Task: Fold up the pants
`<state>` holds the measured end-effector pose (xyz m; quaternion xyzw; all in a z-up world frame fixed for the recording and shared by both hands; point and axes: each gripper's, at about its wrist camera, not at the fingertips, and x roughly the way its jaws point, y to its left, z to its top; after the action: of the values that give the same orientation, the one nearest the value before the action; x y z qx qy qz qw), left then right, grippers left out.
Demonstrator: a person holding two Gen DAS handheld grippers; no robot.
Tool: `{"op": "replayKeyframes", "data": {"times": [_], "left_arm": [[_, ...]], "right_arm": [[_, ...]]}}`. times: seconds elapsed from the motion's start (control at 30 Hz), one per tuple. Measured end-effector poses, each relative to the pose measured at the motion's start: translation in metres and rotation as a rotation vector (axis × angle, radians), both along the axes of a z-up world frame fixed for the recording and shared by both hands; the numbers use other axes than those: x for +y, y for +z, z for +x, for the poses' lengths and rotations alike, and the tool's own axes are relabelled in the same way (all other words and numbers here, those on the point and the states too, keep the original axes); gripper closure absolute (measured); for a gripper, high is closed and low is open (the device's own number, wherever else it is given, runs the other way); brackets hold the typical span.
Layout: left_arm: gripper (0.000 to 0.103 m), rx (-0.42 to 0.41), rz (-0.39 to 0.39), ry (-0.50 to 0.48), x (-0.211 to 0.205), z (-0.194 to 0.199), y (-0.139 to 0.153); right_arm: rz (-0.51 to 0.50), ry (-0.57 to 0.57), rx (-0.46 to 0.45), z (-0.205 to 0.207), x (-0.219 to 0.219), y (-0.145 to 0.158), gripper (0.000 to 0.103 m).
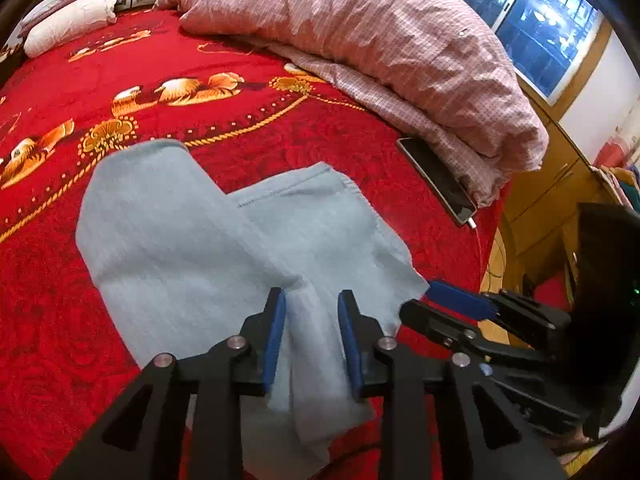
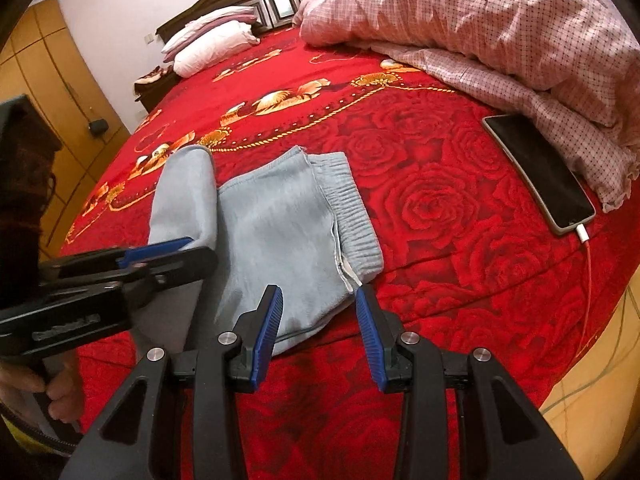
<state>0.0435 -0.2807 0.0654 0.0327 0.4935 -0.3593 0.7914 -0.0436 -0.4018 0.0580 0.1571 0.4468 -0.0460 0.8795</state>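
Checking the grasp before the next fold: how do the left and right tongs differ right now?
The left tongs straddle a raised ridge of the light blue pants, cloth between the pads; the right tongs have only the pants' near edge at the tips, red bedspread below. The left tongs sit by the folded leg, the right tongs by the waistband end. Both are open, with blue pads.

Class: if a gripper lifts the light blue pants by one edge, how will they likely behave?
The pants would probably droop, since the knit already drapes in soft folds. They seem light for their size. The ribbed waistband may hold shape slightly better.
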Motion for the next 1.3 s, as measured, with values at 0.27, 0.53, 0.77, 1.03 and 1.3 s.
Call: {"op": "replayKeyframes", "data": {"times": [0.27, 0.53, 0.77, 1.03, 1.3], "left_arm": [[0.050, -0.057, -0.063, 0.043, 0.033, -0.005, 0.033], [0.050, -0.058, -0.005, 0.209, 0.085, 0.011, 0.021], [0.050, 0.015, 0.001, 0.312, 0.124, 0.019, -0.006], [0.050, 0.037, -0.015, 0.334, 0.137, 0.019, -0.017], [0.050, 0.038, -0.033, 0.330, 0.140, 0.016, -0.017]], "right_arm": [[-0.057, 0.020, 0.002, 0.011, 0.008, 0.014, 0.064], [-0.011, 0.143, -0.005, 0.038, 0.027, 0.038, 0.053], [-0.019, 0.246, 0.054, 0.072, 0.058, 0.035, 0.052], [-0.029, 0.296, 0.162, 0.095, 0.077, 0.009, 0.052], [-0.024, 0.317, 0.160, 0.092, 0.087, 0.015, 0.057]]}}
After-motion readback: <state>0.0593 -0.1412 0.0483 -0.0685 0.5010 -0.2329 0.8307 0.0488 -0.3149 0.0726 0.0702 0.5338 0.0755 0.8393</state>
